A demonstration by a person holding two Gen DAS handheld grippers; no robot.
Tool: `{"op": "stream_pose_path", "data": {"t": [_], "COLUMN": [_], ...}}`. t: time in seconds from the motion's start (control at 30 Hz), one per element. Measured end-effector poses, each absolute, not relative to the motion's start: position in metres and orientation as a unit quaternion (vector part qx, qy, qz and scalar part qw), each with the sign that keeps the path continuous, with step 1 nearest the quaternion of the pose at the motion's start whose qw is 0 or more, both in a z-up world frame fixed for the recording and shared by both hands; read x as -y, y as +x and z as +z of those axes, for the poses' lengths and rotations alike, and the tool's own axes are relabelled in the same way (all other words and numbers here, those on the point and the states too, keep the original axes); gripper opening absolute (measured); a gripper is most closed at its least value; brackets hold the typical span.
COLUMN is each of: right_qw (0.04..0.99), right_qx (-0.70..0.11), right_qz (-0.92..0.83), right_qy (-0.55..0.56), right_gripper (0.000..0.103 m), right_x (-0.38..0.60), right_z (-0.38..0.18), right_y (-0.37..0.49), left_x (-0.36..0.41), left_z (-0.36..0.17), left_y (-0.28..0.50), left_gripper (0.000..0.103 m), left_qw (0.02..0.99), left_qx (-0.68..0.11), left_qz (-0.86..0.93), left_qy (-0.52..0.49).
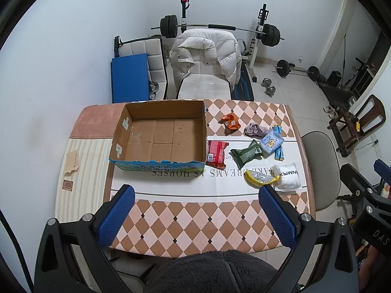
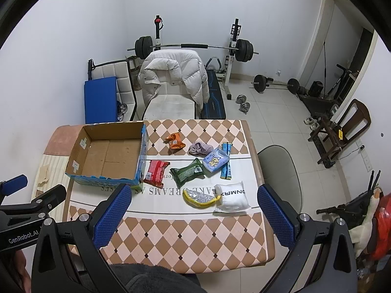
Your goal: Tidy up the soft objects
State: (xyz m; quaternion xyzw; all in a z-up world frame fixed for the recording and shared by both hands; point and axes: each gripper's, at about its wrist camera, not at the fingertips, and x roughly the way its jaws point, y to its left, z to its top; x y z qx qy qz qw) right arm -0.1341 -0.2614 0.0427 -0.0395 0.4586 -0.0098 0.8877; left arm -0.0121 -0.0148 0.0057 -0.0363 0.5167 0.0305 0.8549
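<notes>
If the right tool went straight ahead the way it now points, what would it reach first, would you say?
Probably the yellow pouch and the white pack beside it: both lie near the middle of the open right tool view, ahead of its fingers. Depth is unclear, and the tool looks well above the table.

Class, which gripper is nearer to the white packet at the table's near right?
Right. The right gripper hovers open just short of the white packet; the left gripper, also open, sits farther off, toward the cardboard box.

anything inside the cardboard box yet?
Nothing inside the cardboard box: bare floor panels show in both views. The near wall hides a thin strip of floor behind it. Packets still lie on the table.
</notes>
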Motion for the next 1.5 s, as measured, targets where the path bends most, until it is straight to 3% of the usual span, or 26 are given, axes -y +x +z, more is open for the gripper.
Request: {"op": "stream_pose_path", "data": {"t": [1.2, 1.37, 1.5], "right_qw": [0.887, 0.873, 0.835], "right_qx": [-0.461, -0.488, -0.548], "right_qz": [-0.005, -0.012, -0.027], "right_qy": [-0.026, 0.014, 0.038], "right_gripper": [0.103, 0.103, 0.103], "right_x": [0.267, 0.307, 0.347], "right_z": [0.045, 0.028, -0.030], "right_y": [-0.133, -0.098, -0.053], "left_x": [0.016, 0.031, 0.066], "left_z": [0.006, -0.006, -0.045], "left_y": [-0.012, 0.026, 0.074], "left_gripper": [0.103, 0.103, 0.103], "left_qw": [0.861, 0.871, 0.855], "left_qx": [-0.507, -0.488, -0.496], "left_qz": [0.030, 0.020, -0.001], "left_qy": [-0.029, 0.046, 0.152]}}
